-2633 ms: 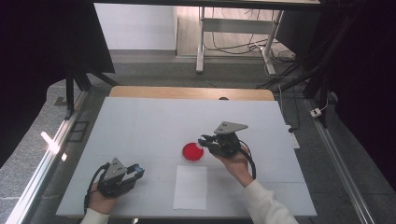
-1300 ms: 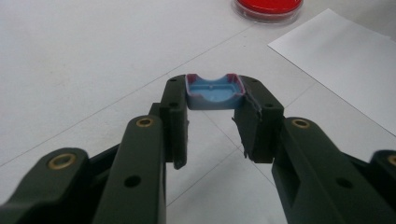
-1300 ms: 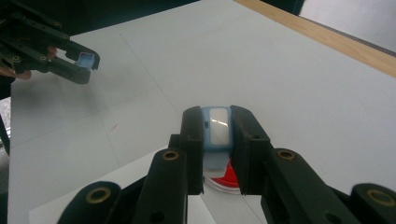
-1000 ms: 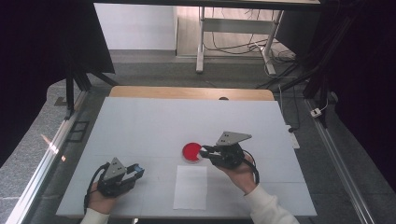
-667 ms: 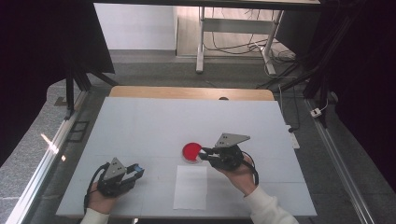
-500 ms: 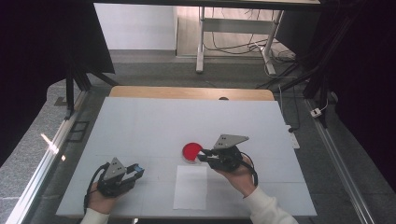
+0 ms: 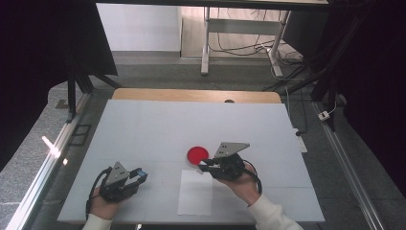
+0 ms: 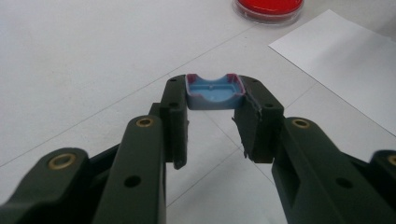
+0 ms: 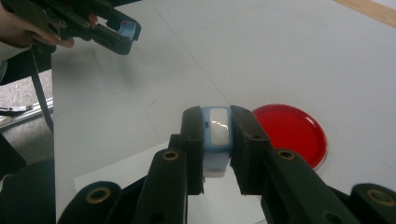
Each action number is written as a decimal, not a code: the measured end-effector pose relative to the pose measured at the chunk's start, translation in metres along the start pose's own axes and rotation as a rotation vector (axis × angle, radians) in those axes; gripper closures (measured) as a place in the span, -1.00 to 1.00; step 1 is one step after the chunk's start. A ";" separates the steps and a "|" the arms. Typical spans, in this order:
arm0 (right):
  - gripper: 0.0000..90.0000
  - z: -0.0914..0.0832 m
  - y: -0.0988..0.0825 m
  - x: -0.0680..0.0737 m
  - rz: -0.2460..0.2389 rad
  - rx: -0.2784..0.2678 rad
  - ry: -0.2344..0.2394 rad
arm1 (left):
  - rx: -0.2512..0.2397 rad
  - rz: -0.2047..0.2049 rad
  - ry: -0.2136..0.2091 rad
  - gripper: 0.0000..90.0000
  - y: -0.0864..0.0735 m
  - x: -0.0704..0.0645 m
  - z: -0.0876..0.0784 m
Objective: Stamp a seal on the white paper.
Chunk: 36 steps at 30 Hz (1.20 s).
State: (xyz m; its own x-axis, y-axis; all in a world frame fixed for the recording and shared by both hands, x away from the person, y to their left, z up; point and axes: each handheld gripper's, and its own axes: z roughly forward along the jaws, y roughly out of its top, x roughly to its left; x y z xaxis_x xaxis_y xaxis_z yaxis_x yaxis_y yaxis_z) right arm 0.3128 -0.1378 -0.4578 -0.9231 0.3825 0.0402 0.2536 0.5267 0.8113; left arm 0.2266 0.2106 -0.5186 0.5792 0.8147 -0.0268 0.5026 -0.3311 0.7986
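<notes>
Blue cap sits clenched in the left gripper, hollow side up, perhaps awaiting refitting. Ahead of it, the right gripper grasps a small blue-and-white container just short of the red dish, above the paper sheet.

We are seeing glossy red plastic on the dish beside our matt black right gripper, and matt white paper lying under it.
</notes>
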 end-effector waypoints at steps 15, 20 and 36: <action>0.69 0.014 -0.007 0.011 -0.027 0.065 0.041 | 0.003 0.001 0.000 0.44 0.000 0.000 0.000; 0.69 0.017 -0.009 0.014 -0.034 0.086 0.044 | 0.003 0.001 0.000 0.44 0.000 0.000 0.000; 0.69 0.027 -0.017 0.021 -0.054 0.119 0.057 | 0.003 0.002 -0.001 0.44 0.000 0.000 0.000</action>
State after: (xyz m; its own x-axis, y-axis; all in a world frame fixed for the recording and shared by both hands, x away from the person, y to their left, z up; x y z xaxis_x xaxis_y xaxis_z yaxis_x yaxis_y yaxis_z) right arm 0.2971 -0.1184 -0.4865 -0.9504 0.3092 0.0336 0.2322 0.6335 0.7381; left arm 0.2268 0.2104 -0.5188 0.5807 0.8137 -0.0261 0.5035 -0.3337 0.7969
